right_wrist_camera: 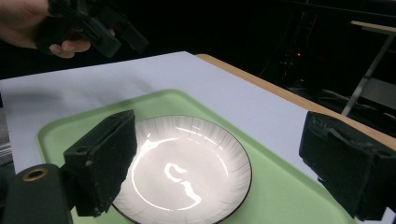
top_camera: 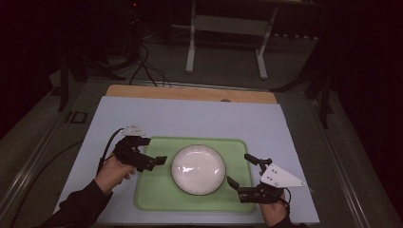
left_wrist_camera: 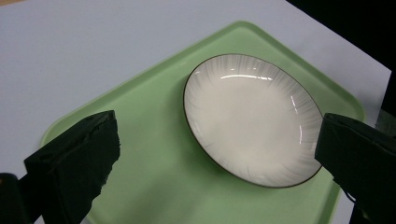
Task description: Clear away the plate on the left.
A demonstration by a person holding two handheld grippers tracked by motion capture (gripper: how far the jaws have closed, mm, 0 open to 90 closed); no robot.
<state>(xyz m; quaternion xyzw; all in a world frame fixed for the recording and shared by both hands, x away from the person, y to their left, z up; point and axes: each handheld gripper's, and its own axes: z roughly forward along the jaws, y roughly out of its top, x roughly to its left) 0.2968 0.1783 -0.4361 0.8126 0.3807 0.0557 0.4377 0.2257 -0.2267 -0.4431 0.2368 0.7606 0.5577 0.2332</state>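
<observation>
Left gripper [top_camera: 159, 160] jaws spread wide, empty, over the green tray's [top_camera: 157, 190] left edge. Right gripper [top_camera: 241, 170] also gaping, empty, at the tray's right edge near its front corner. White plate [top_camera: 198, 169] with a dark rim sits at the tray's centre, between both grippers, touched by neither. Tray rests on a pale mat [top_camera: 190, 118] toward the tabletop's near edge.

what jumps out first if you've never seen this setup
A white plate sits empty in the middle of a green tray on the pale table. The left gripper and right gripper flank it, jaws open, holding nothing.
</observation>
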